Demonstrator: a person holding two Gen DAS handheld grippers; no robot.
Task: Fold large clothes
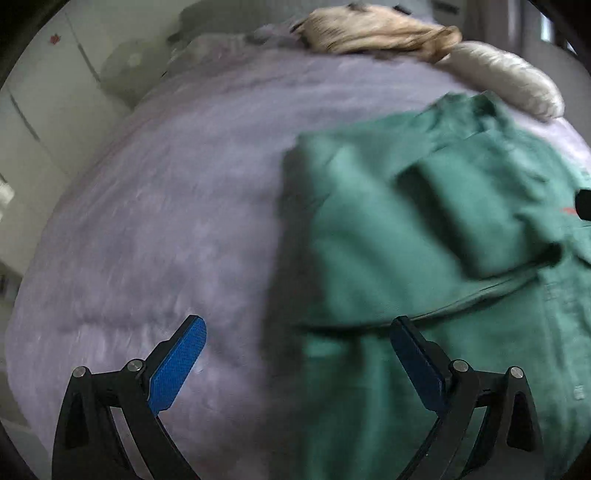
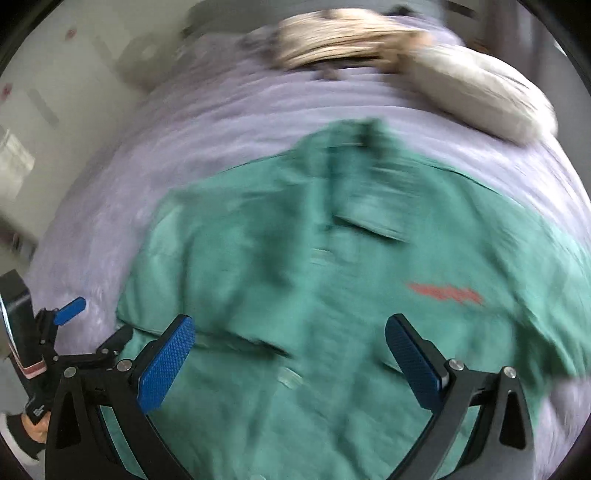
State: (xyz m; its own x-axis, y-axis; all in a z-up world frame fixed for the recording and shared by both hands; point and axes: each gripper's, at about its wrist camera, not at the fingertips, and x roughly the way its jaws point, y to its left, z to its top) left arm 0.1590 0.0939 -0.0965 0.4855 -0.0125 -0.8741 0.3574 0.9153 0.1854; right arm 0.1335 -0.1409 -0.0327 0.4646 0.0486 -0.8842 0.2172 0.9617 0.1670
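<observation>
So the green shirt [image 2: 332, 295] is lying spread out on a bed with a pale lavender cover [image 1: 166, 203]; the cover looks soft and a bit rumpled. The shirt sits toward the right side of the bed in the left camera, and one sleeve [image 1: 461, 221] is folded in across the chest. There's a small orange-red mark [image 2: 445, 292] on the front, too blurry to read, and a button or two down the middle.

Left claw [image 1: 297, 334] is wide apart, nothing in it, hovering over the shirt's left edge, with one blue pad above bare bedcover and the other above green fabric. Right claw [image 2: 290, 330] is also spread wide and empty, right above the middle of the shirt.

At the far end of the bed there's a beige striped bundle [image 1: 376, 29] and, just beside it, a whitish puffy thing [image 1: 506, 81], maybe a jacket. Off to the left are white cabinet doors [image 1: 40, 96]. Both views are fairly motion-blurred.
</observation>
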